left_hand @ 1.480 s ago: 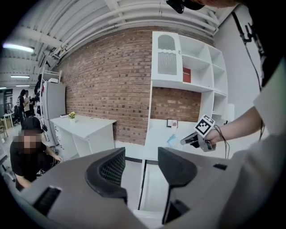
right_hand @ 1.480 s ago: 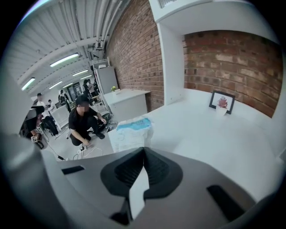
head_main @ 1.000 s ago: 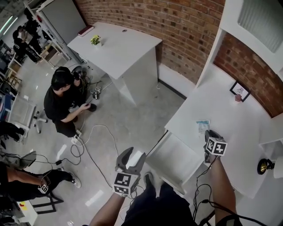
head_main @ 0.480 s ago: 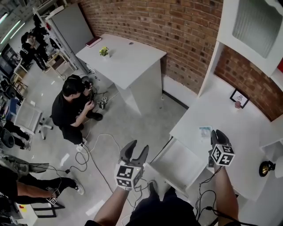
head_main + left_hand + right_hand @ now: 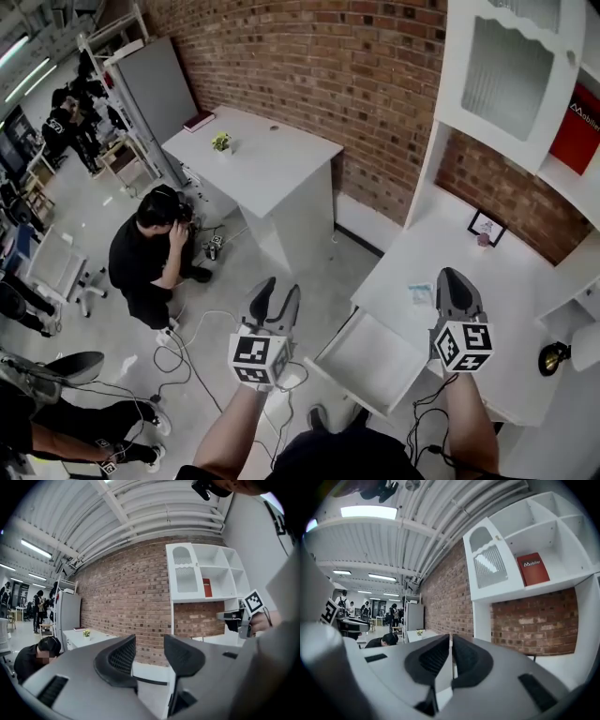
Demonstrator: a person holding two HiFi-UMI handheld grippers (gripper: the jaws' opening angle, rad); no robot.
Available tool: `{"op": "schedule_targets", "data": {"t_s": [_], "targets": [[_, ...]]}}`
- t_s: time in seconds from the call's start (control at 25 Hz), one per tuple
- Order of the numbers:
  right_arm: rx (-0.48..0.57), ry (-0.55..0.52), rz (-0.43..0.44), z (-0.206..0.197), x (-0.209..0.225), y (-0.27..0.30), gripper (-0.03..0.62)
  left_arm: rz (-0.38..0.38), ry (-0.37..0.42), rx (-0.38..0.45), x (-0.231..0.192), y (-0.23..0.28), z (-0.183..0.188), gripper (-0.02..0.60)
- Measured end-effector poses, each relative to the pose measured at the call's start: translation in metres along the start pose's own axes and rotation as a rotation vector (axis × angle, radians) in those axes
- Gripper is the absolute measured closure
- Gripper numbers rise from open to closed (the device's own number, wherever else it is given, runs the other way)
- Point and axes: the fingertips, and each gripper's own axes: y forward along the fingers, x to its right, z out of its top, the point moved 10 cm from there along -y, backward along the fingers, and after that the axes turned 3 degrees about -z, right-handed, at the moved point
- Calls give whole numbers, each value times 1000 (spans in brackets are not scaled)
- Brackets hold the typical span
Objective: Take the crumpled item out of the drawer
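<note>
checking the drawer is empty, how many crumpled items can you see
1: the crumpled item lies on the white counter, just beyond the open drawer, whose visible inside looks bare. Others could be hidden deeper inside.

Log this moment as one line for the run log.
drawer: open, looks empty | crumpled item: on desk | left gripper: jaws closing, empty | right gripper: jaws closing, nearly shut, empty

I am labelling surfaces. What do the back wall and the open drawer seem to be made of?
The back wall looks like bare red-brown brick, rough and matt: courses and pale mortar lines show. The open drawer seems white painted or laminated board, smooth and fairly matt: flat, even panels without grain; which coating, I cannot tell.
</note>
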Motion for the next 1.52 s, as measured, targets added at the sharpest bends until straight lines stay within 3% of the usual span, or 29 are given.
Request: {"op": "schedule_targets", "data": {"t_s": [0.28, 0.56, 1.52], "targets": [[198, -33, 11, 61, -25, -36, 577, -36, 28, 144, 13, -16, 58, 397], [239, -61, 10, 71, -36, -56, 583, -102, 19, 215, 34, -28, 80, 399], [239, -102, 37, 76, -50, -51, 583, -121, 15, 199, 30, -23, 75, 399]]}}
